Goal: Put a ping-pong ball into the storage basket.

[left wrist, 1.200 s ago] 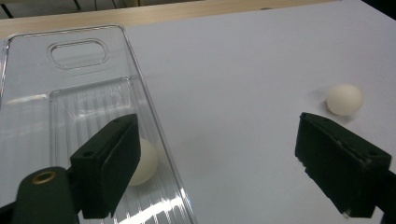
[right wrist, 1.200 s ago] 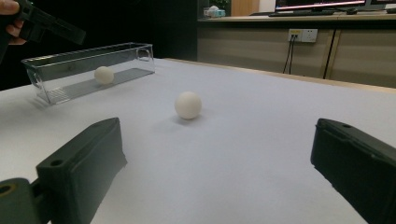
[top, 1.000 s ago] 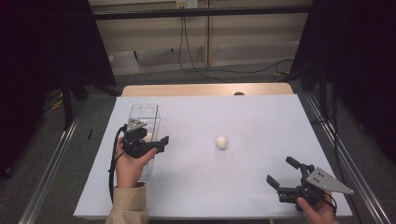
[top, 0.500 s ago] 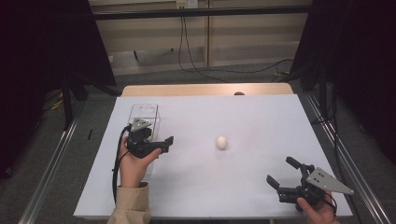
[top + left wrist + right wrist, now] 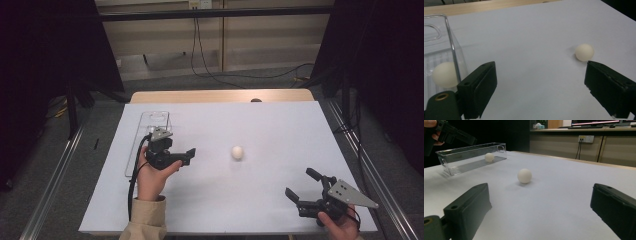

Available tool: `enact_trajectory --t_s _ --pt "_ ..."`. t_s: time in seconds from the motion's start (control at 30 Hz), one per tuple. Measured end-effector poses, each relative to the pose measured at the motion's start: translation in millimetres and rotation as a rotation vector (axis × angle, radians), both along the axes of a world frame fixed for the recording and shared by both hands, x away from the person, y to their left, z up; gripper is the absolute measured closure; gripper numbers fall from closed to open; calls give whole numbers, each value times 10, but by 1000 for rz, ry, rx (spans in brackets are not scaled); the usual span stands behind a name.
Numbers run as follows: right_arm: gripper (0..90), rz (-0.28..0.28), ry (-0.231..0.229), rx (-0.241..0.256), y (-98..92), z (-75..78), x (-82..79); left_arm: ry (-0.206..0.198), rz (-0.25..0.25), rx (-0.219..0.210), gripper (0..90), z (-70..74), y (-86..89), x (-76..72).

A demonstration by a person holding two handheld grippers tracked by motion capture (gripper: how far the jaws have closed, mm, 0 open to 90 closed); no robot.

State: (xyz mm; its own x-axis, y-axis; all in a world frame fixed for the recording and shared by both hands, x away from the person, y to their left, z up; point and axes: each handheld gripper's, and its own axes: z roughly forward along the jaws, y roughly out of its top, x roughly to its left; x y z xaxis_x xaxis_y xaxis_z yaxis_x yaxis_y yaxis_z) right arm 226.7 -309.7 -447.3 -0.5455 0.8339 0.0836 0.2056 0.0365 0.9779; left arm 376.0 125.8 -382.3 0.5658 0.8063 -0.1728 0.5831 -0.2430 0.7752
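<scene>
A white ball (image 5: 237, 152) (image 5: 584, 52) (image 5: 524, 175) lies loose near the middle of the white table. A clear plastic box (image 5: 155, 117) (image 5: 439, 37) (image 5: 461, 165) stands at the left with a second white ball (image 5: 445, 74) (image 5: 489, 157) inside it. My left gripper (image 5: 187, 156) (image 5: 544, 92) hovers just right of the box, open and empty, with the loose ball ahead near its right jaw. My right gripper (image 5: 300, 182) (image 5: 544, 212) is open and empty near the front right corner, pointing toward the loose ball from some distance.
The white table sheet (image 5: 260, 125) ends at a wooden strip (image 5: 220, 96) along the far side, where a small dark object (image 5: 256, 100) sits. Metal rails (image 5: 55, 170) run along both sides of the table. Cables lie on the floor beyond.
My left gripper has drifted right, away from the box and toward the loose ball. The right gripper and both balls have stayed put.
</scene>
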Motion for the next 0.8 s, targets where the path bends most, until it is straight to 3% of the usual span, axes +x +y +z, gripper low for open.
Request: enact_trajectory --t_s 0.1,0.8 --pt "22 -1 1 4 2 2 -1 2 -14 12 109 -10 -47 -1" --pt "22 0 1 0 10 4 -1 6 -41 -14 104 -62 -207 -11"
